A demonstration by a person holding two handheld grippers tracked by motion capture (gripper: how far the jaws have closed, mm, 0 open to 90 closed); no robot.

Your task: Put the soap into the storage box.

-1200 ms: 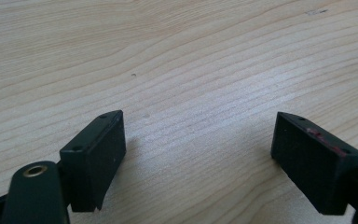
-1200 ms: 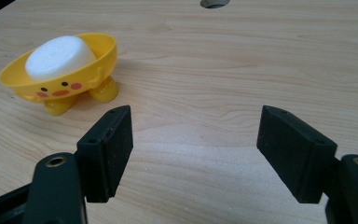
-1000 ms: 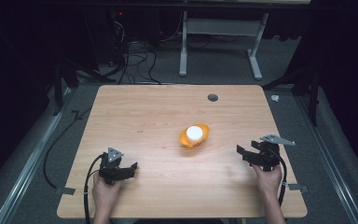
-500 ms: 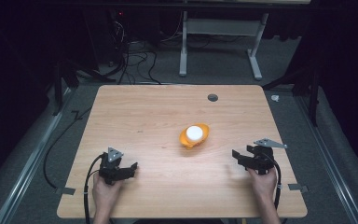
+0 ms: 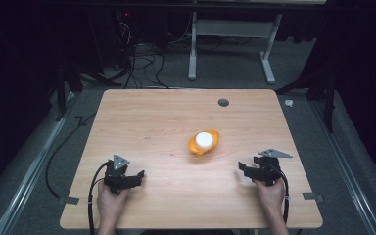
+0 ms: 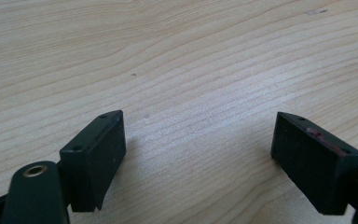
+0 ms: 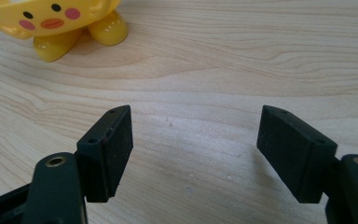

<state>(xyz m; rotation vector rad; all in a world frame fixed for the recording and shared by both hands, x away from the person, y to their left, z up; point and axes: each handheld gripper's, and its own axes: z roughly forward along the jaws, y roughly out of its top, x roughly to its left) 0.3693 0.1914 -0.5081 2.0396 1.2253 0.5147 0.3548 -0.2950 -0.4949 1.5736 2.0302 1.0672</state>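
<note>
The wooden table [image 5: 176, 147] is seen whole from high above its near edge, facing forward and down. Bare tabletop is seen close and low from each gripper view. The yellow dish [image 7: 51, 23] is shared by the right gripper view and the high view.

Yellow pink-cheeked bowl [image 5: 204, 142], white ball [image 5: 204, 139]

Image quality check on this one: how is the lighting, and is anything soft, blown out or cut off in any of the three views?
High view: table evenly lit, surroundings nearly black, the white ball in the yellow dish close to blown out. Left gripper view: wood grain sharp, nearest parts of the gripper soft. Right gripper view: dish cropped by the top edge, soft shadows under its feet.
</note>
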